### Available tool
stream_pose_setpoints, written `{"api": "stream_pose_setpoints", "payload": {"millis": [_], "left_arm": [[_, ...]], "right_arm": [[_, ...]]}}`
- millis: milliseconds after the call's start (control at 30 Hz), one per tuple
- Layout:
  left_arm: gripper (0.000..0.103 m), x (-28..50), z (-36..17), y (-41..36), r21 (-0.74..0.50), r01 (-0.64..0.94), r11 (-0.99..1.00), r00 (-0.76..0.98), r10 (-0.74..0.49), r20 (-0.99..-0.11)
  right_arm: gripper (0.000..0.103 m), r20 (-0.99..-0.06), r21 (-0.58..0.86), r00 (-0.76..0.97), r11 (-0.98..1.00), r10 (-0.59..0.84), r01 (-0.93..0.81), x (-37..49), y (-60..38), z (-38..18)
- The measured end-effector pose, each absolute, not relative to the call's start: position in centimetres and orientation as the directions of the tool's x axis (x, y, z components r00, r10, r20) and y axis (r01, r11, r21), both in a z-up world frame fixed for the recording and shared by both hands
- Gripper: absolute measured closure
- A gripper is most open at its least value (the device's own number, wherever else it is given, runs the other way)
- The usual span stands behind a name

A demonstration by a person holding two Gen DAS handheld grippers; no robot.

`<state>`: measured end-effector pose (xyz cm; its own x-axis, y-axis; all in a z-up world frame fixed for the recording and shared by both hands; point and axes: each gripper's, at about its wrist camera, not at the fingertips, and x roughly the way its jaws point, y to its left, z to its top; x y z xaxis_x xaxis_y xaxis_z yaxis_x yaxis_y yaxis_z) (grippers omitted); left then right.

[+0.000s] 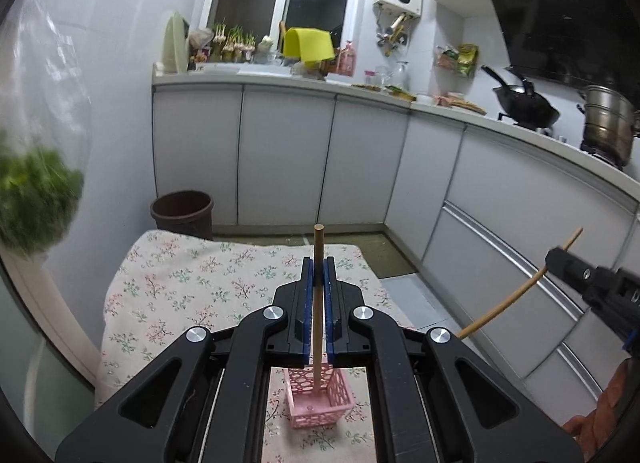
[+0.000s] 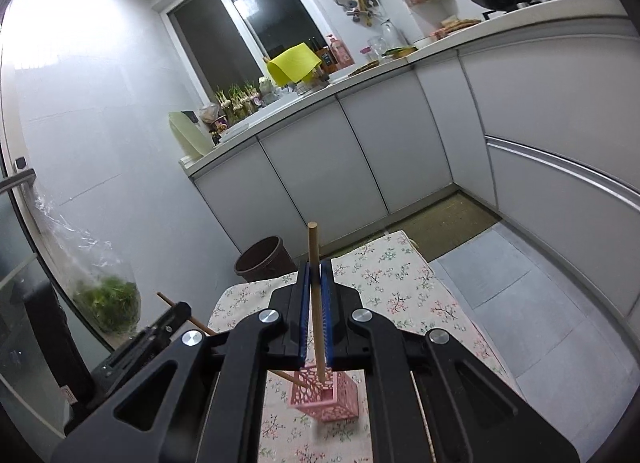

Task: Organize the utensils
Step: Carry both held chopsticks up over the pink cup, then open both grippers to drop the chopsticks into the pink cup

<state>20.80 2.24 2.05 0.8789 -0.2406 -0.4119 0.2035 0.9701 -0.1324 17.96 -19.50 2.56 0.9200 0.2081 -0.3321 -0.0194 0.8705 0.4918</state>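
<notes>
Above the pink basket (image 1: 319,395) on our flowered tablecloth (image 1: 180,295), we grip one chopstick (image 1: 318,303) in the left gripper (image 1: 319,267) and another chopstick (image 2: 316,303) in the right gripper (image 2: 315,269); beyond stand a brown bin (image 1: 182,213) and white cabinets (image 1: 280,151).

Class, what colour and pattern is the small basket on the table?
Pink basket, with cut-out lattice holes; clearest in the right wrist view.

Two wooden chopsticks (image 1: 318,303) (image 2: 316,303) — above pink basket (image 1: 320,399)

Matt wooden chopstick (image 1: 318,303), perforated pink plastic basket (image 1: 320,403), floral cloth tablecloth (image 1: 180,295)
</notes>
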Motion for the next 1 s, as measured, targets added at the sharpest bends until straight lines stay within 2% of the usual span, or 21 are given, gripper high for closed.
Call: {"api": "stream_pose_setpoints", "payload": {"millis": [200,333,500,533,633,767,833,867,933,1000], "left_arm": [[0.097,22.3,-0.9,1.9,-0.134,0.207,0.969,0.855,-0.246,-0.457],[0.073,21.0,-0.3,3.2,-0.172,0.168,0.971,0.893,-0.224,-0.391],[0.056,18.7,1.4,5.3,-0.219,0.12,0.968,0.931,-0.187,-0.315],[0.051,18.3,1.7,5.5,-0.222,0.11,0.969,0.935,-0.176,-0.306],[0.047,17.3,2.1,6.2,-0.224,0.083,0.971,0.945,-0.148,-0.29],[0.044,16.8,2.0,6.5,-0.227,0.086,0.97,0.939,-0.155,-0.307],[0.041,16.6,1.8,6.4,-0.225,0.084,0.971,0.937,-0.154,-0.315],[0.035,16.5,1.7,6.5,-0.225,0.084,0.971,0.936,-0.155,-0.317],[0.027,15.9,1.4,6.5,-0.228,0.077,0.971,0.936,-0.149,-0.318],[0.019,15.3,1.2,6.5,-0.223,0.07,0.972,0.94,-0.14,-0.312]], "right_arm": [[0.097,-0.348,0.453,0.91,0.89,0.227,-0.049,20.5,-17.2,0.9],[0.097,-0.352,0.428,0.905,0.901,0.239,-0.072,21.6,-15.7,0.4],[0.093,-0.389,0.393,0.88,0.913,0.272,-0.109,22.8,-13.9,-0.7],[0.089,-0.401,0.385,0.874,0.916,0.273,-0.109,22.9,-13.6,-1.0],[0.076,-0.416,0.385,0.871,0.918,0.261,-0.091,22.7,-13.3,-1.3],[0.066,-0.411,0.369,0.884,0.927,0.225,-0.065,21.4,-13.6,-1.0],[0.054,-0.402,0.359,0.893,0.932,0.204,-0.051,20.6,-13.8,-0.7],[0.05,-0.395,0.356,0.899,0.934,0.187,-0.038,20.1,-14.1,-0.6],[0.028,-0.381,0.363,0.911,0.932,0.159,-0.011,19.3,-14.6,-0.4],[0.022,-0.365,0.368,0.923,0.929,0.121,0.024,18.3,-15.1,-0.4]]}}
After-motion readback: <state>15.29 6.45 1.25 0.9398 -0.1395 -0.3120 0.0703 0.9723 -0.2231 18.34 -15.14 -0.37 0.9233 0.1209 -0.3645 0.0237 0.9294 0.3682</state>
